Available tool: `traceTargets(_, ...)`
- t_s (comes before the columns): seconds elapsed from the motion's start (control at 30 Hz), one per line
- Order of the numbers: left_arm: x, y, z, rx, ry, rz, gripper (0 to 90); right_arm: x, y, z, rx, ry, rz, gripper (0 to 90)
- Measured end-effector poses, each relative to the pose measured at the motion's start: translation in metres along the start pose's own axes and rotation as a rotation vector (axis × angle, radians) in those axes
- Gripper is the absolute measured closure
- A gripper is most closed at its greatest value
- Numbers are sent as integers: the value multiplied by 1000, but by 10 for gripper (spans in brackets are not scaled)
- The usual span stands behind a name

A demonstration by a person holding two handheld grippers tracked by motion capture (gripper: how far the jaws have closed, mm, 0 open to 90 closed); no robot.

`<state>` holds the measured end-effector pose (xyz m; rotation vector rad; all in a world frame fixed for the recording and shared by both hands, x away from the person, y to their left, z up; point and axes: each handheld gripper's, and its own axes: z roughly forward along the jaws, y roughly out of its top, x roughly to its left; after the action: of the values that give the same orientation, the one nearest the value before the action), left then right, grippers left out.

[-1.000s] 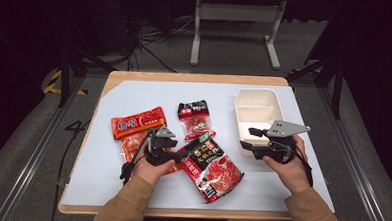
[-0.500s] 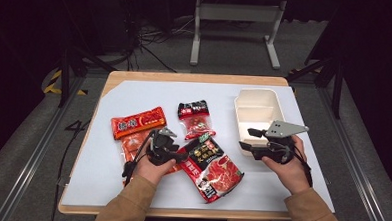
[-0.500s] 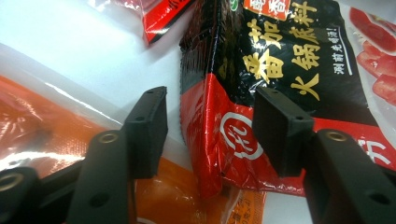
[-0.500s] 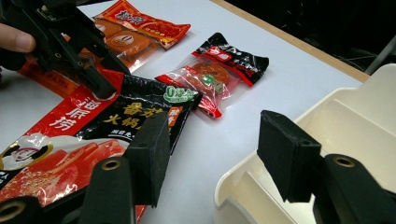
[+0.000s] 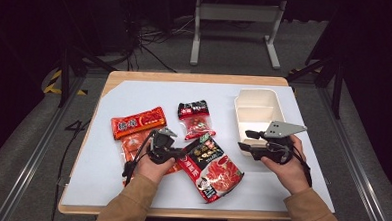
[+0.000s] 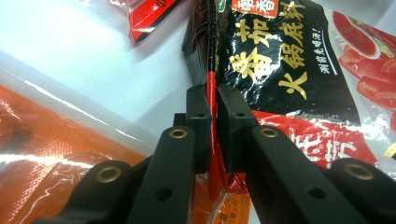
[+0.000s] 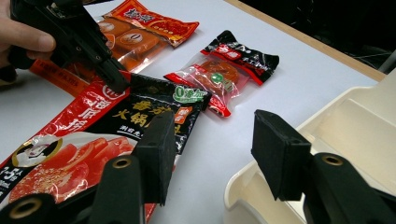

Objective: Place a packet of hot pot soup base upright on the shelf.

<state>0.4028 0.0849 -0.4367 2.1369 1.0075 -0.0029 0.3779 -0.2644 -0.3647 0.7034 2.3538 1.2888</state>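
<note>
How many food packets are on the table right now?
3. The big black-and-red packet is nearest the person, its edge pinched in the left gripper; the orange packet lies at the left; the small black-and-red packet lies mid-table. None appear hidden.

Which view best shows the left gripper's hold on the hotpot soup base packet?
The left gripper view: the left gripper pinches the packet's edge. The high view shows this small; the right gripper view shows it from afar.

Glossy plastic soup-base pouch (image 6: 299,79)
</note>
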Motion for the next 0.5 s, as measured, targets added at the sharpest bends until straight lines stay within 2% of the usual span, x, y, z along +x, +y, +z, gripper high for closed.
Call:
traceTargets(0.3,-5,2,-12,-46,-6,1,871,-1,1,-2,9,20,-12,585)
traceTargets(0.37,-11,4,-19,-84,-2,16,872,-2,3,-5,9,22,-13,593)
traceTargets(0.43,-14,5,-22,-96,2,22,873,-2,4,-7,7,19,-13,597)
traceTargets(0.5,-23,9,-30,-129,12,54,873,-2,5,-9,8,17,-15,604)
